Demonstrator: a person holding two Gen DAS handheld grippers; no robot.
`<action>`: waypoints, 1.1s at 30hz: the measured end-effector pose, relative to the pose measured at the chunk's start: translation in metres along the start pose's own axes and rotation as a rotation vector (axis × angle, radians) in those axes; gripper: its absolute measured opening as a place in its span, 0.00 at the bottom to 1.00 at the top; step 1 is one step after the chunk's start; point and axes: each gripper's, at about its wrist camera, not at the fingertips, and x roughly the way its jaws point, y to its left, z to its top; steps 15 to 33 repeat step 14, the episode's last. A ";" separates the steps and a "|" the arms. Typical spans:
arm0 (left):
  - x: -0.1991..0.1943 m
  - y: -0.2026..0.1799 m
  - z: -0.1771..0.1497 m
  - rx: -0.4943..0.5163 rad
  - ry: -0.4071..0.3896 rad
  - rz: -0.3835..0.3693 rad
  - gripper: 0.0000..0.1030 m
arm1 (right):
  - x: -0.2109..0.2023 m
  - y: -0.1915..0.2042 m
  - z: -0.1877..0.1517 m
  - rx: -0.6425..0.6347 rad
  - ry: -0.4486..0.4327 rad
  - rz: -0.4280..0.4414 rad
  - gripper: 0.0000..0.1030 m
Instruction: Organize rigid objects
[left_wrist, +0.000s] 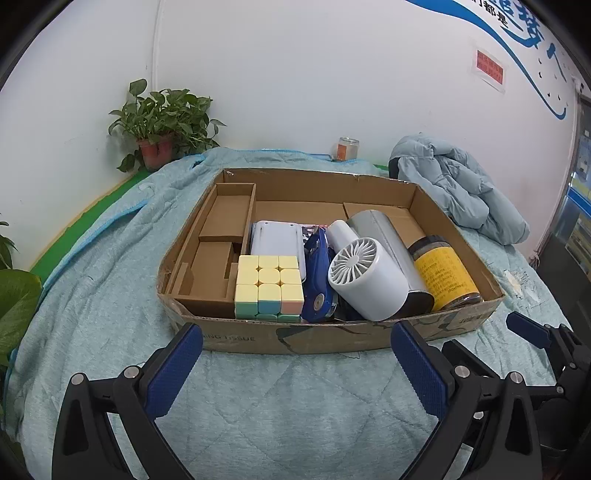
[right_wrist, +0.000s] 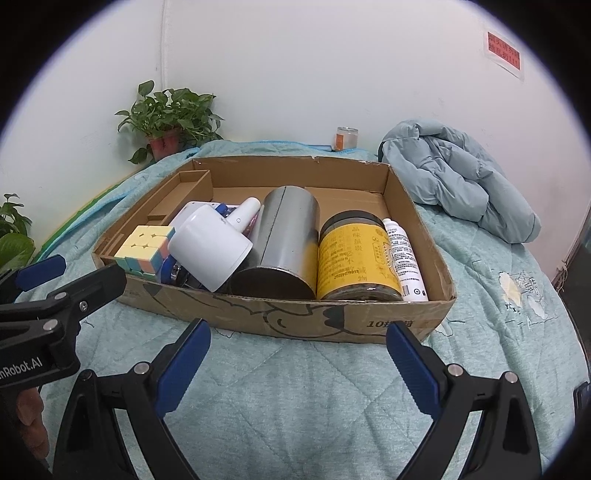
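Left wrist: left tongs (left_wrist: 295, 354) held wide open, empty, before the cardboard box (left_wrist: 332, 338); cube (left_wrist: 269, 286), fan (left_wrist: 364, 278) packed inside. Right wrist: right tongs (right_wrist: 297, 356) likewise spread, nothing gripped; yellow-labelled jar (right_wrist: 356, 258) lain in the box.

You get bright, even indoor light with soft shadows only. Fisheye bending curves everything toward the rim, with black vignette from ten to two o'clock. Mild glare sits on the metal can (right_wrist: 280, 240); focus stays sharp centrally.
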 end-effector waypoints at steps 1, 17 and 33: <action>0.001 0.000 0.001 -0.001 0.002 -0.001 0.99 | 0.001 -0.001 0.000 0.000 0.000 0.001 0.93; 0.010 0.001 0.003 0.025 -0.009 0.007 1.00 | 0.010 -0.005 0.003 0.002 0.018 0.009 0.93; 0.010 0.001 0.003 0.025 -0.009 0.007 1.00 | 0.010 -0.005 0.003 0.002 0.018 0.009 0.93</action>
